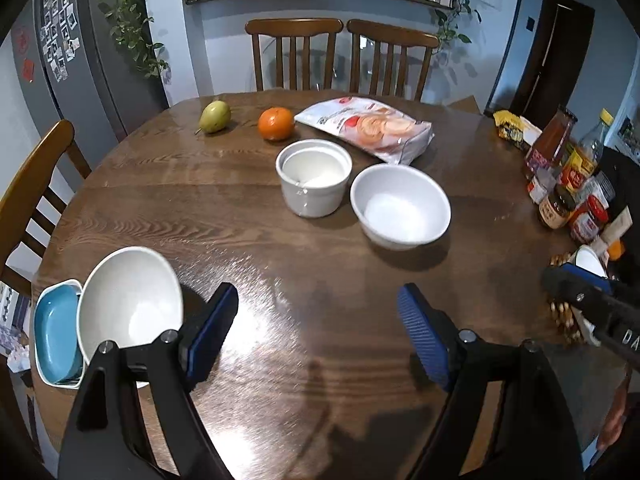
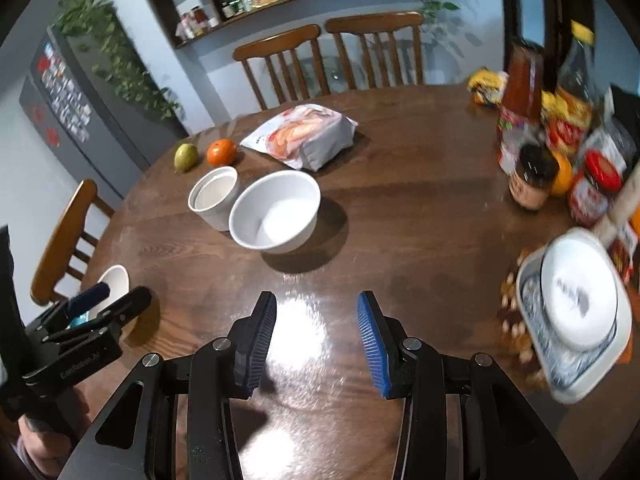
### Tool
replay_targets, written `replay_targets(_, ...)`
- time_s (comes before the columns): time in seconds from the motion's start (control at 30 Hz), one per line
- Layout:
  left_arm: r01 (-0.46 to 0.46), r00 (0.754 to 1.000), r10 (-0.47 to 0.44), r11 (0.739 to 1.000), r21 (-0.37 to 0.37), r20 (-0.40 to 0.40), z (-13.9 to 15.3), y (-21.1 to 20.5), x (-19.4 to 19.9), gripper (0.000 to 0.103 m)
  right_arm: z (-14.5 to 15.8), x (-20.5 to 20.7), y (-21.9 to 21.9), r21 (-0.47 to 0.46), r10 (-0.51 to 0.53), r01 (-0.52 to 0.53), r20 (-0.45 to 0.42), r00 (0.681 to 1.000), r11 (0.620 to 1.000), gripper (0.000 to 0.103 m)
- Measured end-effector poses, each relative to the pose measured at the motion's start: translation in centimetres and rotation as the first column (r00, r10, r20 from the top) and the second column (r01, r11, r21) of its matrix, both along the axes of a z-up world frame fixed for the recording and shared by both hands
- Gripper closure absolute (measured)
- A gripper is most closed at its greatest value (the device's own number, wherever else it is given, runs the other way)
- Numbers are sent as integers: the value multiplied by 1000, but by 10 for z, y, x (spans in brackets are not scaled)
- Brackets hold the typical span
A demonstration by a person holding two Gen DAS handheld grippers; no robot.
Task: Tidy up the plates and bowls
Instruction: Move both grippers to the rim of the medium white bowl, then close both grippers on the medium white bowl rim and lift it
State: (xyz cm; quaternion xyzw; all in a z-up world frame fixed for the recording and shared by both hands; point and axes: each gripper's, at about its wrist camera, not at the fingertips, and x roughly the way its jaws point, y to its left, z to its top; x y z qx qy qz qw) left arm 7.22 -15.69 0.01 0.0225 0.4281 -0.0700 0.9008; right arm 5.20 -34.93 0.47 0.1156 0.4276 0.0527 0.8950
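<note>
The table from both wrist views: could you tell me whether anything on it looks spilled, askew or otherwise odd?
Yes. Nuts or similar snacks lie loose on the table around the square patterned dish at the right edge, as if spilled. At the left edge, a white bowl sits tilted in a blue dish.

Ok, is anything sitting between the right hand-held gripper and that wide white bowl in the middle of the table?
Nothing visible. Only bare tabletop lies between the right hand-held gripper, jaws open and empty, and the wide white bowl. The straight-sided white pot stands close on the bowl's left, beside the path.
</note>
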Motion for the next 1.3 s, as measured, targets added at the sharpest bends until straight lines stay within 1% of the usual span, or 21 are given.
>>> replay_targets(0.07, -14, 1000, 14, 1000, -2, 3, -2, -5, 3, 21, 0, 11, 3, -6, 36, -36, 6, 999, 999, 60)
replay_targets(0.17, -47, 999, 47, 999, -4, 1, -9, -12, 15, 21, -4, 26, 4, 13, 75, -75, 8, 997, 997, 60)
replay_targets(0.27, -94, 995, 94, 995, -16, -18, -18, -12, 32, 21, -10, 44, 8, 27, 101, -102, 17, 995, 994, 60)
replay_targets(0.33, -128, 991, 128, 991, -26, -30, -25, -11, 42, 21, -14, 52, 10, 40, 102, -103, 23, 995, 994, 60)
replay_targets(0.43, -156, 987, 155, 987, -31, -34, -31, -14, 55, 21, -23, 68, 10, 63, 97, -98, 24, 995, 993, 60)
replay_targets(0.5, -161, 986, 160, 987, -27, -41, -37, -18, 63, 21, -27, 73, 11, 64, 94, -95, 18, 995, 993, 60)
replay_targets(0.57, -163, 985, 161, 986, -23, -54, -43, -22, 71, 22, -42, 87, 10, 74, 81, -80, -12, 997, 994, 60)
replay_targets(0.63, -160, 985, 159, 987, -20, -63, -48, -25, 79, 22, -51, 95, 11, 89, 85, -82, -29, 996, 993, 60)
replay_targets(0.7, -163, 984, 162, 987, -1, -69, -54, -29, 87, 22, -57, 101, 11, 94, 85, -82, -35, 996, 992, 60)
replay_targets(0.8, -154, 984, 154, 988, 7, -88, -62, -31, 98, 23, -63, 108, 9, 99, 72, -69, -34, 997, 993, 60)
replay_targets(0.87, -143, 984, 144, 990, 14, -101, -66, -33, 105, 26, -66, 111, 9, 97, 66, -62, -34, 997, 993, 60)
replay_targets(0.93, -125, 986, 125, 992, 13, -114, -71, -34, 110, 35, -69, 114, 10, 94, 63, -59, -39, 997, 994, 60)
replay_targets(0.97, -118, 986, 118, 993, 13, -120, -72, -35, 111, 37, -71, 115, 10, 95, 62, -58, -41, 997, 994, 60)
replay_targets(1.03, -102, 986, 102, 995, 11, -134, -75, -36, 115, 47, -75, 118, 10, 104, 69, -64, -47, 997, 993, 60)
replay_targets(1.07, -92, 986, 93, 996, 11, -141, -77, -37, 116, 50, -76, 119, 10, 114, 74, -68, -52, 996, 991, 61)
replay_targets(1.13, -70, 986, 71, 997, 11, -154, -80, -40, 117, 65, -79, 120, 11, 128, 88, -80, -57, 994, 989, 71)
replay_targets(1.17, -58, 985, 60, 998, 14, -159, -81, -42, 118, 68, -80, 121, 12, 133, 92, -83, -60, 994, 988, 74)
replay_targets(1.2, -43, 985, 45, 999, 18, -168, -84, -45, 117, 75, -81, 121, 12, 140, 96, -87, -62, 993, 986, 79)
replay_targets(1.23, -34, 984, 36, 999, 20, -173, -86, -46, 117, 79, -82, 121, 12, 146, 97, -87, -65, 993, 986, 83)
replay_targets(1.3, -12, 985, 17, 999, 30, -174, -89, -50, 115, 80, -83, 120, 12, 155, 97, -86, -70, 993, 984, 87)
